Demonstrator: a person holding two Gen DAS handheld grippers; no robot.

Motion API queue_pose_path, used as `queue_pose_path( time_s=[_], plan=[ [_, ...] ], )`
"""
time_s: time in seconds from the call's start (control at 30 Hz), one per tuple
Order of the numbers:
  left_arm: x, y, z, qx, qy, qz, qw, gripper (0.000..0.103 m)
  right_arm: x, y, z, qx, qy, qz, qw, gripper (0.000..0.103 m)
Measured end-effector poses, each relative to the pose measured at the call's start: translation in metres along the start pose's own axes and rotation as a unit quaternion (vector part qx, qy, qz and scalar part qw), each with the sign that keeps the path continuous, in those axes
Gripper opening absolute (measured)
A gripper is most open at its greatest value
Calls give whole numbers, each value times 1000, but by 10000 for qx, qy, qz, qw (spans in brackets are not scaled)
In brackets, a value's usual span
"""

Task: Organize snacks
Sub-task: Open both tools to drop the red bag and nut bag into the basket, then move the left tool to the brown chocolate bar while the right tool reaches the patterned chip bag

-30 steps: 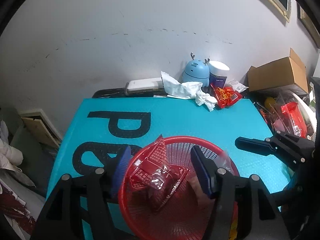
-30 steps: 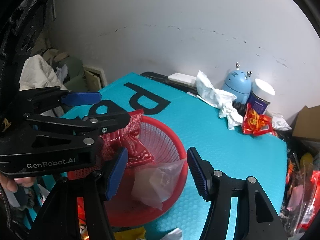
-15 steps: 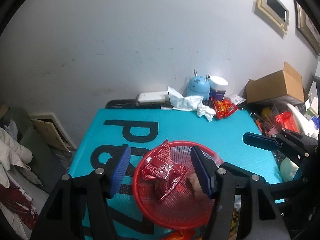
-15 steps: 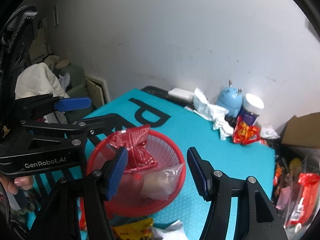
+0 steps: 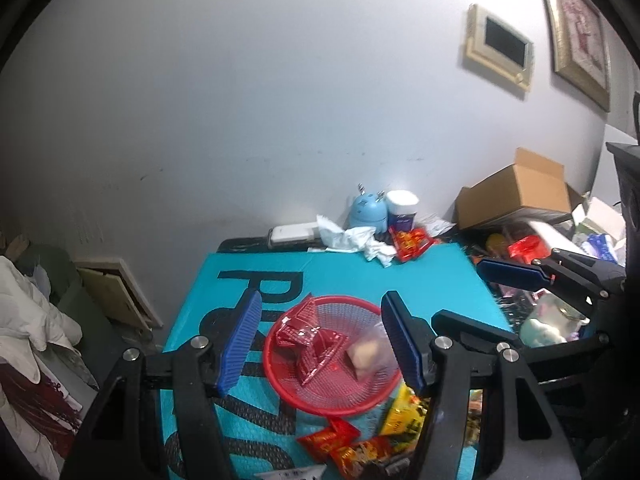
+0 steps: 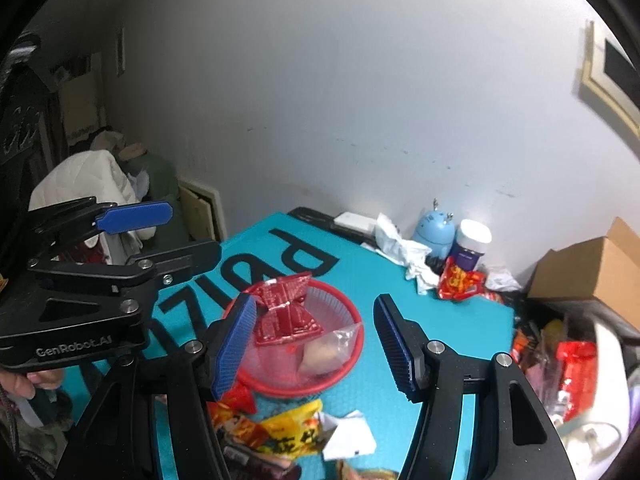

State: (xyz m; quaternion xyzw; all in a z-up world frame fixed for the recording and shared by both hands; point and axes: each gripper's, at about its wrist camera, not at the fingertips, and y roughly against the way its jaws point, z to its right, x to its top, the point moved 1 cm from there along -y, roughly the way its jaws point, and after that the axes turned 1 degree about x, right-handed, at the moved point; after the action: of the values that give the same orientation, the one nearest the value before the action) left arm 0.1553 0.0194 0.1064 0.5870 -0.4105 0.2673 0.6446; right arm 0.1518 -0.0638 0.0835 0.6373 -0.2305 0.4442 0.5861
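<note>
A red mesh basket sits on the teal mat. Inside it lie red foil snack packs and a clear bag with a pale bun. My left gripper hangs high above the basket, open, nothing between its blue pads. My right gripper is open and empty too, above the basket's near side. Loose snack packets lie on the mat's near edge in front of the basket.
At the mat's far edge stand a blue deer-shaped gadget, a white-lidded jar, crumpled white paper and a red snack pack. A cardboard box and cluttered bags lie to the right. White bedding is piled left.
Both grippers have risen and pulled back from the basket, so it looks smaller and the loose packets in front of it have come into view. Their jaws kept the same gap.
</note>
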Motion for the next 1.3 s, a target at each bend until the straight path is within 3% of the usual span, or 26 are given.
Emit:
queue_pose_path(
  time_s=[0.3, 0.63, 1.3],
  plan=[
    [-11, 51, 27, -251, -135, 275, 9992, 61, -16, 54, -12, -113, 88, 256, 9996, 62],
    [-37, 79, 55, -448, -234, 266, 9984, 61, -51, 92, -19, -299, -38, 242, 9993, 62],
    [-118, 57, 81, -930, -42, -644, 9936, 61, -140, 88, -20, -339, -342, -495, 9976, 63]
  ],
)
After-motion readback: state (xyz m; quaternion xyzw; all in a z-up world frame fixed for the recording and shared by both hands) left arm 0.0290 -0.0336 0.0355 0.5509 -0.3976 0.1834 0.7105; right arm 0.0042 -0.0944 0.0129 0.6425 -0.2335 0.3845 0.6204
